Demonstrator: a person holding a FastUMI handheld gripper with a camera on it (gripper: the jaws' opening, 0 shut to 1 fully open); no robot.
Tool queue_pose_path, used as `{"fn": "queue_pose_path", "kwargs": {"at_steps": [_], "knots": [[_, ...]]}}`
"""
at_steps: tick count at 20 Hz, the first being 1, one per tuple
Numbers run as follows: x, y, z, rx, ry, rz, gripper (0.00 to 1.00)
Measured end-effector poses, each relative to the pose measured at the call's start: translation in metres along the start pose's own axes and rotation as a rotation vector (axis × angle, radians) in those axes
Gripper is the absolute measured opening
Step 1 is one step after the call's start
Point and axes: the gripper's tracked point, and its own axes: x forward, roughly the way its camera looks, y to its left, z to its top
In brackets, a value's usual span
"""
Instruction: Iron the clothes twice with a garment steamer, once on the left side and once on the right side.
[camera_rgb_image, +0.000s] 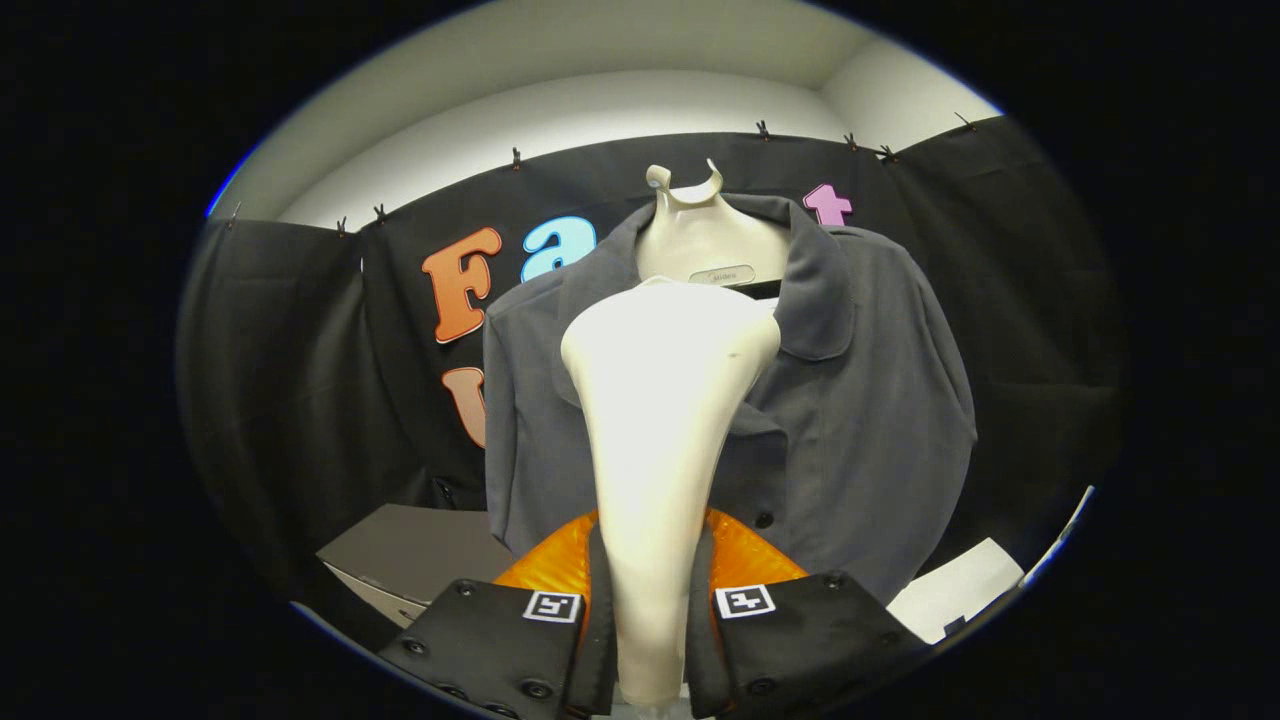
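- The tongs (652, 610) are closed on the steamer (660, 420) handle, both fingers pressing its narrow neck.
- Steamer head sits against the hanging grey shirt (860, 400), near its collar.
- Steamer looks rigid, smooth, possibly slippery; shirt soft, likely to sway.

1. The steamer head (665, 440) stands upright between the gripper (650, 620) fingers, both pressing its handle.
2. The shirt (860, 420) hangs just behind the steamer head.
3. The hanger (700, 240) rises above it, inside the shirt's collar.

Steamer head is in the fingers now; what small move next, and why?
Probably ease the steamer head forward onto the shirt. The gripper holds its handle between both fingers, with the head upright before the collar, and contact cannot be told.
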Motion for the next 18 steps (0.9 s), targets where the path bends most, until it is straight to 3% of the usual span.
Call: {"fn": "queue_pose_path", "kwargs": {"at_steps": [18], "knots": [[0.032, -0.020, -0.075, -0.006, 0.119, 0.002, 0.35]]}}
